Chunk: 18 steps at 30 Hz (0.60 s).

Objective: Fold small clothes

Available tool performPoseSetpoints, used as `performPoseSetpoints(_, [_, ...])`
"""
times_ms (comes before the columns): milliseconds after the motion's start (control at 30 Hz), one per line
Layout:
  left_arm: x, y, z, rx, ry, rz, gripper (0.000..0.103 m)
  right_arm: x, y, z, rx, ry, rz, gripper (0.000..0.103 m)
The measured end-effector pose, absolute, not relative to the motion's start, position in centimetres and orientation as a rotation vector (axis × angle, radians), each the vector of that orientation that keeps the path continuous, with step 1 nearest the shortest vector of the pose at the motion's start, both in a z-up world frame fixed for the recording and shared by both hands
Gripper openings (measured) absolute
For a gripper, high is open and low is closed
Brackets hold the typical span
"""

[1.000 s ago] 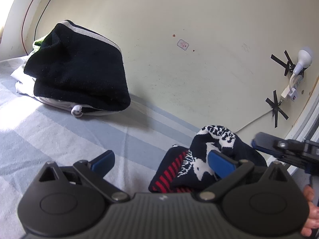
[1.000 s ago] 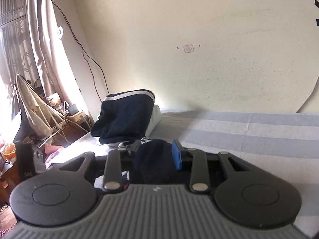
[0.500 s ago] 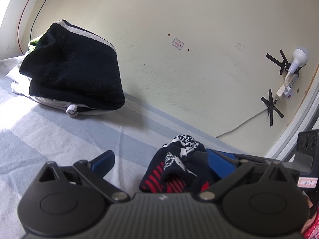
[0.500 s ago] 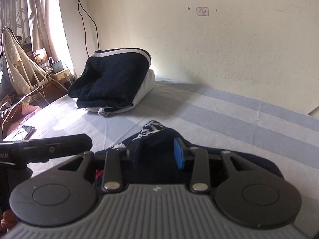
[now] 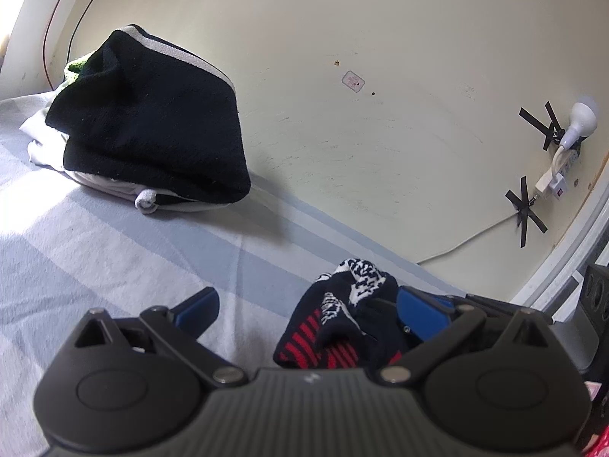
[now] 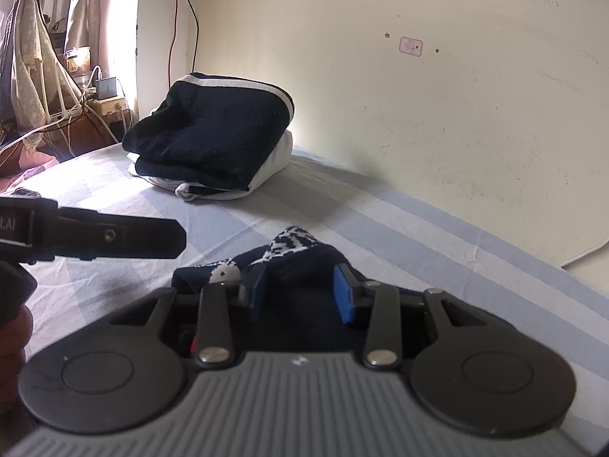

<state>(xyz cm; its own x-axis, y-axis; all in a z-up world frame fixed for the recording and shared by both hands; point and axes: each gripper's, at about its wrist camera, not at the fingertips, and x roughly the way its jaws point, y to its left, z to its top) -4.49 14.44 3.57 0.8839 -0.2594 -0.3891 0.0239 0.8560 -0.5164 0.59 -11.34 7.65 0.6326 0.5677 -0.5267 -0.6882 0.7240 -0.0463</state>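
A small navy garment [image 5: 342, 316] with white pattern and red stripes lies bunched on the striped bed sheet [image 5: 114, 259]. In the left wrist view my left gripper [image 5: 308, 308] stands wide open, and the garment sits just inside its right finger [image 5: 418, 312], apart from the left one. In the right wrist view my right gripper [image 6: 300, 291] is low over the bed, and the navy garment [image 6: 297, 266] fills the gap between its blue pads. The left gripper's finger [image 6: 114, 238] reaches in from the left beside it.
A pile of folded clothes [image 5: 152, 133], black on white, sits further back by the wall, also in the right wrist view [image 6: 213, 141]. A bulb and socket strip [image 5: 563, 167] are taped to the wall at right. Bedside clutter and cables [image 6: 76, 95] lie beyond the bed's left end.
The right gripper has come down and rolled level, bringing the garment from the air onto the sheet. The garment sits lower between the left gripper's fingers. The left gripper has stayed put.
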Motion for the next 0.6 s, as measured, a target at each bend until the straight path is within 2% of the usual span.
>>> performPoseSetpoints(100, [-4.4,14.2,3.5,-0.515,0.475,-0.164,0.103,0.6,-12.0,7.8,-0.211,0.512,0.734,0.043])
performPoseSetpoints(200, [-4.3,14.1,3.4,-0.510,0.481,-0.176,0.103,-0.2,-13.9,8.2,-0.123,0.495,0.736,0.048])
performPoseSetpoints(267, [-4.3,14.0,3.3,-0.508,0.484,-0.187,0.103,-1.4,-15.7,8.7,-0.062,0.477,0.733,0.058])
performPoseSetpoints(400, [-4.2,13.4,3.3,-0.492,0.495,-0.219,0.103,-4.4,-20.5,9.5,0.072,0.416,0.690,0.067])
performPoseSetpoints(533, [-4.2,12.8,3.3,-0.465,0.501,-0.250,0.103,-5.6,-25.7,9.0,0.197,0.412,0.586,0.088])
performPoseSetpoints(600, [-4.2,12.4,3.2,-0.469,0.515,-0.284,0.103,-5.4,-27.4,8.2,0.242,0.460,0.566,0.088])
